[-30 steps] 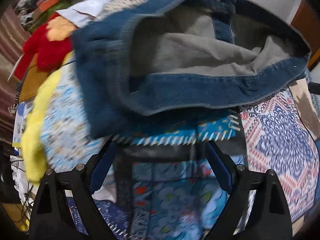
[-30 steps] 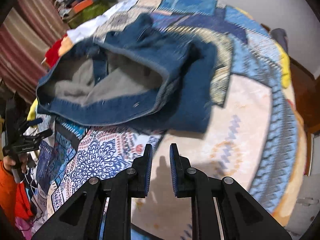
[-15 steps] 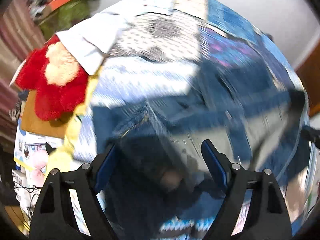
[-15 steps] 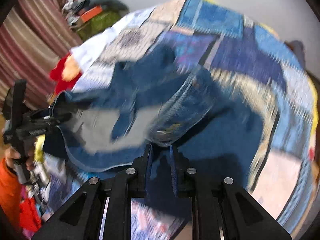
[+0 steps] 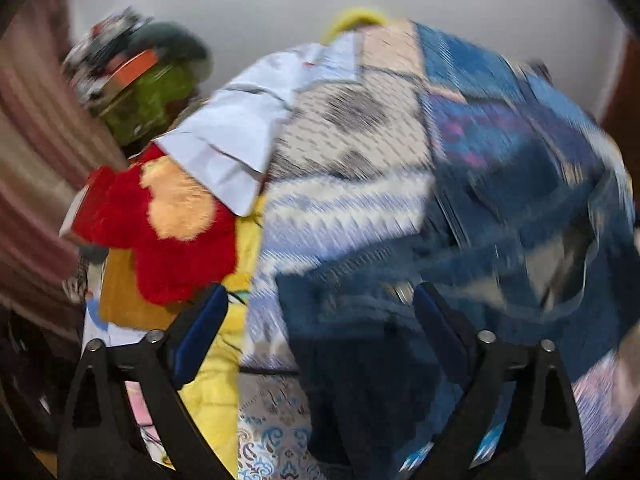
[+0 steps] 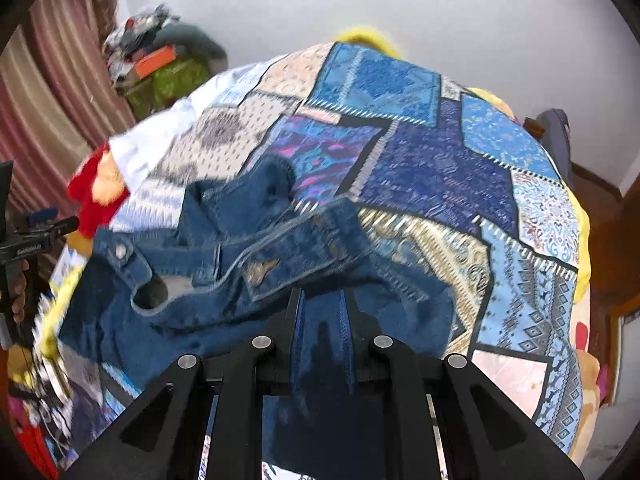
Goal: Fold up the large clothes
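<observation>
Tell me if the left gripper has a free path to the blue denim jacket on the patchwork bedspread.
Probably yes. The left gripper is open, with the blue denim jacket directly ahead between its fingers and nothing in between. The right gripper looks shut on jacket fabric, well to the side.

The right tongs (image 6: 322,312) stand narrowly parted, with dark denim showing in the slot between them; whether they pinch it cannot be told. The denim jacket (image 6: 224,248) lies crumpled just ahead of and to the left of the tongs, on the patchwork quilt (image 6: 440,160) of the bed. Far left of the tongs, the left tongs (image 6: 44,226) show at the frame edge, beside a red plush toy (image 6: 94,200).
</observation>
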Motion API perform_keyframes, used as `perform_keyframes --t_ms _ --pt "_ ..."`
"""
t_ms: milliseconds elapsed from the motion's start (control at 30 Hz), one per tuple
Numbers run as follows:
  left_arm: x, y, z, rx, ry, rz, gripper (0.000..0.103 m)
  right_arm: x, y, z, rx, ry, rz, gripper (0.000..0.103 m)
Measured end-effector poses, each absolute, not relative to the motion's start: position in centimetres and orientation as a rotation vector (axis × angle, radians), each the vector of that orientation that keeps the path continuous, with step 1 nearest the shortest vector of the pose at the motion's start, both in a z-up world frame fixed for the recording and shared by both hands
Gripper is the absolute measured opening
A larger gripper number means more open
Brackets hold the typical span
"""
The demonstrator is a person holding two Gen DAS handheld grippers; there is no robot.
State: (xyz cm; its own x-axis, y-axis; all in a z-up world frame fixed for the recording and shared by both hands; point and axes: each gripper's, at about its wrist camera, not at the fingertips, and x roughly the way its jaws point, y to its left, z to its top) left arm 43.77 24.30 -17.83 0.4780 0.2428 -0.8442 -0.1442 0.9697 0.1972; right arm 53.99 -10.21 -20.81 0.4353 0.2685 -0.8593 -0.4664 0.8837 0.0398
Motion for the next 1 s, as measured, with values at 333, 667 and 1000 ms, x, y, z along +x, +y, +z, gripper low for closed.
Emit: perform_keyframes --t_ms 333,667,1000 --pt "47.1 22.5 -27.0 0.279 1.126 0.353 0.046 54.5 -4.6 -27.2 -0.539 1.043 0.413 0.012" --pt "45.1 26.8 -25.5 0.105 1.106 0.375 0.029 59.4 -8.5 -27.2 -0.521 1.017 0.296 0.012" --pt "42.1 25.0 -19.8 0.027 1.003 0.215 0.053 53.9 -10.0 -22.5 -0.433 0.986 0.386 0.012"
